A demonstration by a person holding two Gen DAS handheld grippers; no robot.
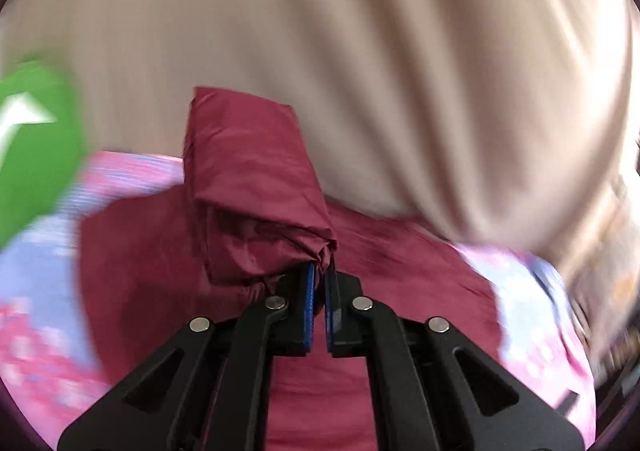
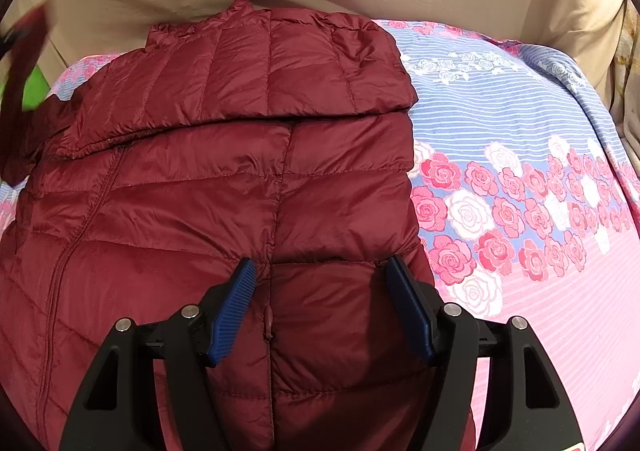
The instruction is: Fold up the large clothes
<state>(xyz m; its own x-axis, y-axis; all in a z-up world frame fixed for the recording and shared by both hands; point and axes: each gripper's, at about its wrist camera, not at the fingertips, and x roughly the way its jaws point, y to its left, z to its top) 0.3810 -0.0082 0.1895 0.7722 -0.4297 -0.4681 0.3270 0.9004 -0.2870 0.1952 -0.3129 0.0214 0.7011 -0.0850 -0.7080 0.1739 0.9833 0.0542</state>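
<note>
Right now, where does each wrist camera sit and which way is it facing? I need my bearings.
Left wrist: rides behind the left gripper, looking along shut fingers pinching a lifted fold of the maroon jacket, beige fabric beyond; image motion-blurred.
Right wrist: behind the right gripper, fingers spread open, looking down across the jacket lying on the floral bedsheet.
Shared: jacket, bedsheet, beige fabric, a green object at left. No hands visible.

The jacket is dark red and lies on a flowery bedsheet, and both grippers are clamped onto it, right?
Not quite. Only the left gripper is clamped on the jacket, pinching a sleeve end, as the left wrist view shows. In the right wrist view the right gripper is open over it, gripping nothing. The jacket is dark red and lies on the flowery bedsheet.
</note>
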